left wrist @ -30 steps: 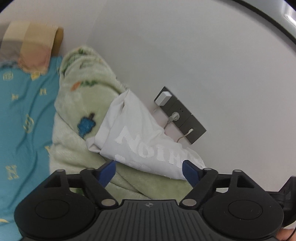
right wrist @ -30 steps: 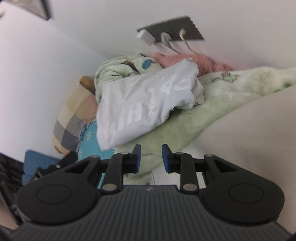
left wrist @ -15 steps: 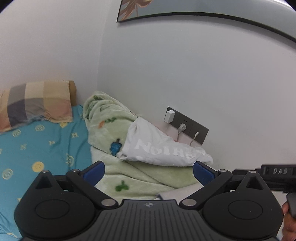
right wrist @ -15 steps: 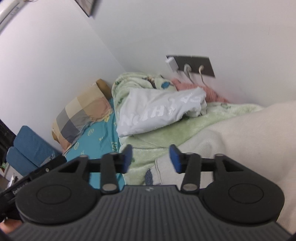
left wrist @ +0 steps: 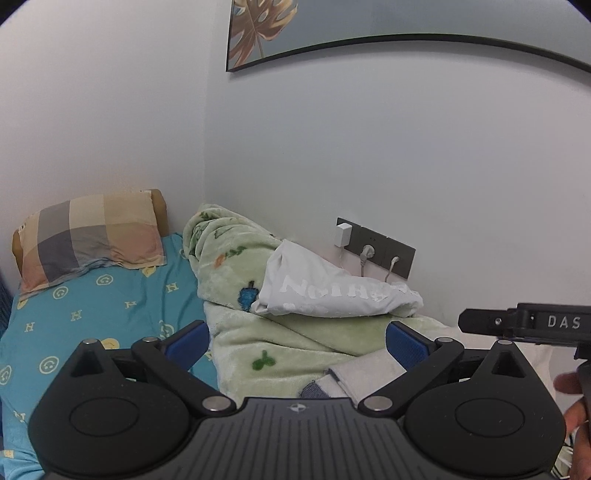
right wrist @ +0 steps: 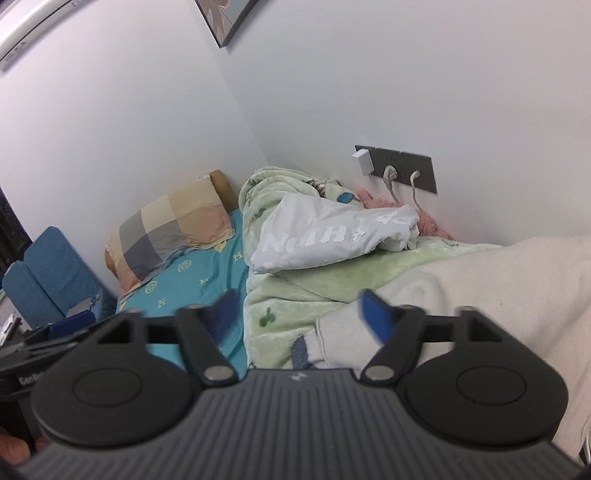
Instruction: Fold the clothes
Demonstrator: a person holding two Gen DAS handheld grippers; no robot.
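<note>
Both grippers pulled back from white shirt (left wrist: 332,295); right gripper (right wrist: 299,314) jaws just widened, left gripper (left wrist: 295,339) jaws spread, seemingly empty.

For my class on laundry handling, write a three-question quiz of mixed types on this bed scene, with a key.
1. True or false: the white T-shirt lies on the green blanket.
2. Which item is nearest the grippers? A) checked pillow B) cream garment C) framed picture
3. Fill in: both the left gripper and the right gripper have their jaws ____, holding nothing.

Key: 1 true; 2 B; 3 open. The right jaws have just been opening, with nothing gripped between them.
</note>
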